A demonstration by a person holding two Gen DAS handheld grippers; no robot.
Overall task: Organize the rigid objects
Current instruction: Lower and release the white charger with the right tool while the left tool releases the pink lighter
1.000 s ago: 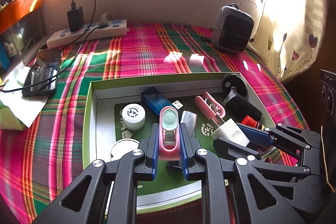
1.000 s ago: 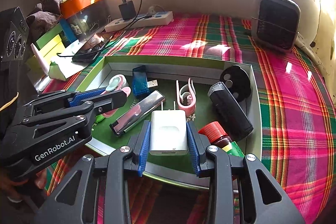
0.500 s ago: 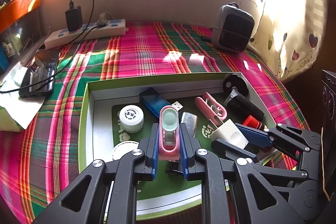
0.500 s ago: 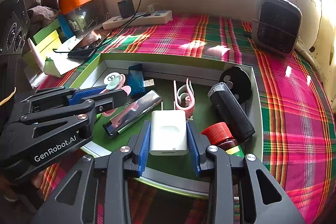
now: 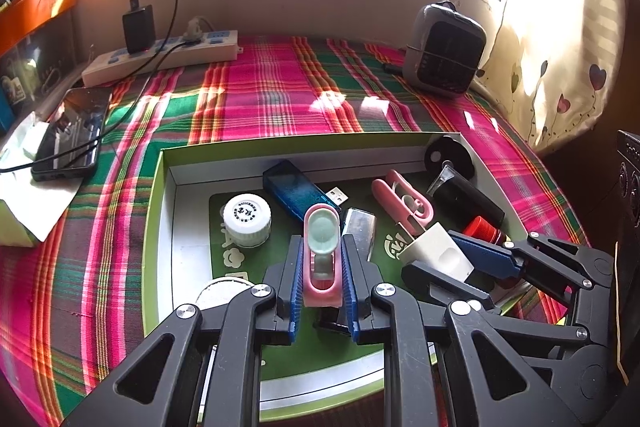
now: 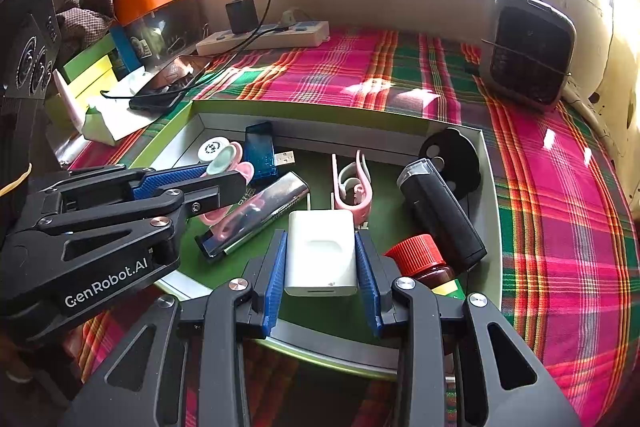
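Note:
A green-rimmed tray (image 5: 160, 187) on the plaid cloth holds several small items. My left gripper (image 5: 321, 242) is shut on a pink holder with a mint-green round top (image 5: 321, 227), lifted just above the tray floor. To its right, my right gripper (image 5: 430, 255) is shut on a white charger plug (image 5: 428, 247). In the right wrist view the charger (image 6: 322, 251) sits squarely between the blue pads of the right gripper (image 6: 320, 237). The left gripper (image 6: 224, 175) crosses in from the left with the pink holder (image 6: 223, 155).
In the tray lie a blue USB stick (image 5: 296, 189), a white round cap (image 5: 247, 215), a pink clip (image 5: 404, 199), a silver bar (image 6: 256, 215), a black cylinder (image 6: 440, 211), a red-capped bottle (image 6: 418, 255) and a black disc (image 6: 452, 155). Beyond stand a power strip (image 5: 160, 57), a phone (image 5: 72, 131) and a small heater (image 5: 444, 51).

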